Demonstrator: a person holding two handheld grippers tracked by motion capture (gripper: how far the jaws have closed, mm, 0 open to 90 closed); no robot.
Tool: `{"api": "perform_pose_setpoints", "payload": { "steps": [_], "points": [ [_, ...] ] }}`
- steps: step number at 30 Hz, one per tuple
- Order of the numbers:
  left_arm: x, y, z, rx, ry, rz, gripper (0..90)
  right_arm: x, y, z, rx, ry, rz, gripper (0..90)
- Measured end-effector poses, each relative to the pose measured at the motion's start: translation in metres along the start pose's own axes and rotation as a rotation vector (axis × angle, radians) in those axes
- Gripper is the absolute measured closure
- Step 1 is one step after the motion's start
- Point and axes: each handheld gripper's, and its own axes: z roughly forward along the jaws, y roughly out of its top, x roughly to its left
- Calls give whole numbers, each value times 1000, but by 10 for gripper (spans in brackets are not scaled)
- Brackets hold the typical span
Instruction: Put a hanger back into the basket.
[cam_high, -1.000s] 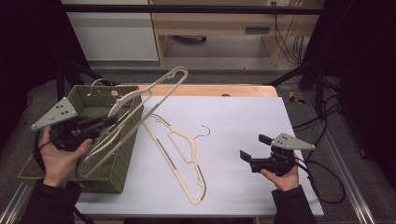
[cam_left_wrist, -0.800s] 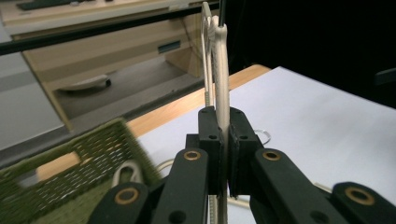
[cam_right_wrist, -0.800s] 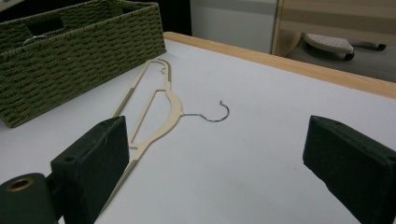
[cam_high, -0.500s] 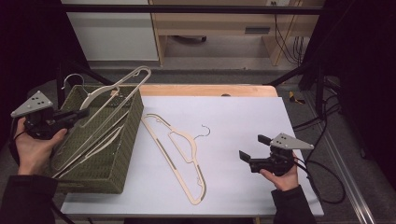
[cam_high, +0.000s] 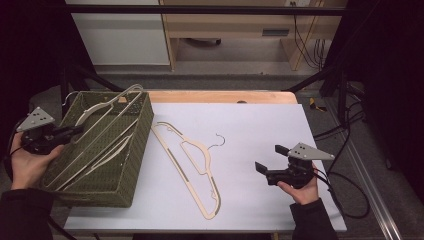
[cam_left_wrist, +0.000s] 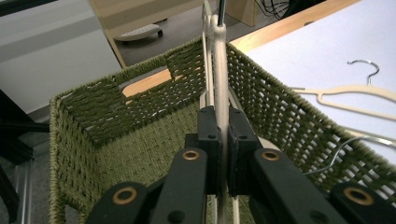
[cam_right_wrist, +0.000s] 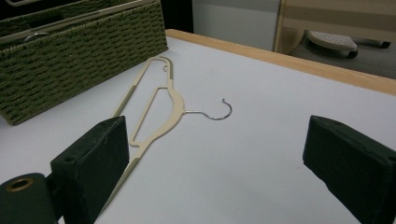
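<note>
Two cream hangers are what I can count with certainty; more pale bars lie in the olive-green woven basket (cam_high: 135, 150), but they overlap too much for me to separate them. From the high view the held hanger's hook is hard to make out against the dark floor past the basket's far rim, and in the left gripper view its lower part is cut off behind the black jaws.

My left gripper (cam_left_wrist: 222, 140) has its jaws pinched narrow on the cream plastic hanger with a slim flat bar (cam_left_wrist: 220, 74). That hanger rests inside the basket at the table's left end, slanting from the near left corner up to the far right rim, where its shoulder pokes above the weave.

My right gripper (cam_right_wrist: 224, 158) sits with its jaws spread wide and nothing between them, low over the white table top (cam_high: 250, 125), near its right front.

Just ahead of those jaws lies the second cream hanger with a thin silver wire hook (cam_high: 192, 160), flat on the table beside the basket. Its shape is a long narrow triangle with a ribbed lower bar. The basket's weave is coarse and rope-like, with a cut-out handle in its end wall.
</note>
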Motion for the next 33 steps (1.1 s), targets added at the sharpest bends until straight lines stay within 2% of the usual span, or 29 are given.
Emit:
{"api": "perform_pose_setpoints", "payload": {
  "steps": [4,7,8,9,12,18,21,26,28,29,30,33],
  "points": [
    [2,-7,2,43,1,46,861,0,0,1,5,4,-3,79],
    [2,-12,2,67,1,58,862,0,-1,1,9,7,-4,79],
    [4,-13,1,83,1,76,862,0,-1,1,9,6,-5,80],
    [4,-14,1,82,7,72,862,0,-1,1,8,5,-2,80],
    [5,-16,2,119,26,103,861,1,-1,2,11,5,-1,80],
    [0,-28,16,125,63,114,861,2,-1,3,16,5,2,81],
    [-4,-38,25,145,70,126,861,1,-1,3,13,7,-3,82],
    [-9,-57,38,187,42,107,857,2,-2,4,16,7,0,83],
    [-9,-59,38,185,15,93,846,2,-2,4,16,10,1,83],
    [-10,-58,38,197,-24,67,836,1,-2,4,20,14,-9,83],
    [-11,-57,39,221,-54,75,814,2,-2,5,19,10,-5,83],
    [-19,-58,44,254,-89,91,766,3,-2,6,19,12,-5,84]
  ]
}}
